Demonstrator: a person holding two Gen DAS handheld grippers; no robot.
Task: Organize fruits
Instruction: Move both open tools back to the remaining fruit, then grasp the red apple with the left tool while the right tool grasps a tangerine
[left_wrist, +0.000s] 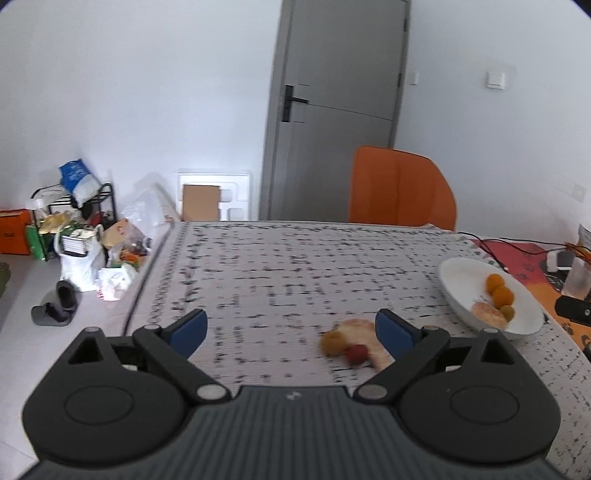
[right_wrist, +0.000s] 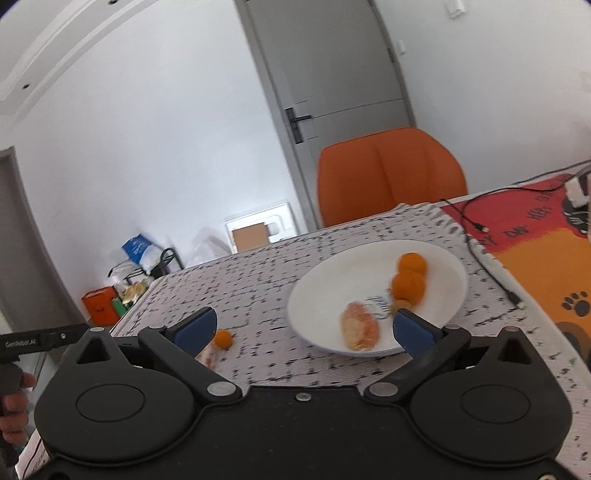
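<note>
White plate (right_wrist: 332, 273) on the patterned table, holding two round oranges (right_wrist: 408, 284) touching each other, a smaller yellowish fruit (left_wrist: 508, 312) beside them, and a pale peach-like fruit (right_wrist: 359, 330). Off the plate, on the cloth: small yellow-orange fruit (left_wrist: 332, 342), small red fruit (left_wrist: 356, 353), pale blurred fruit (left_wrist: 364, 332), all clustered, touching.

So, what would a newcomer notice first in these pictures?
Probably the orange chair behind the table, in front of the grey door. Next, the white plate on the patterned cloth holds orange fruits, while more fruit lies loose on the cloth.
</note>
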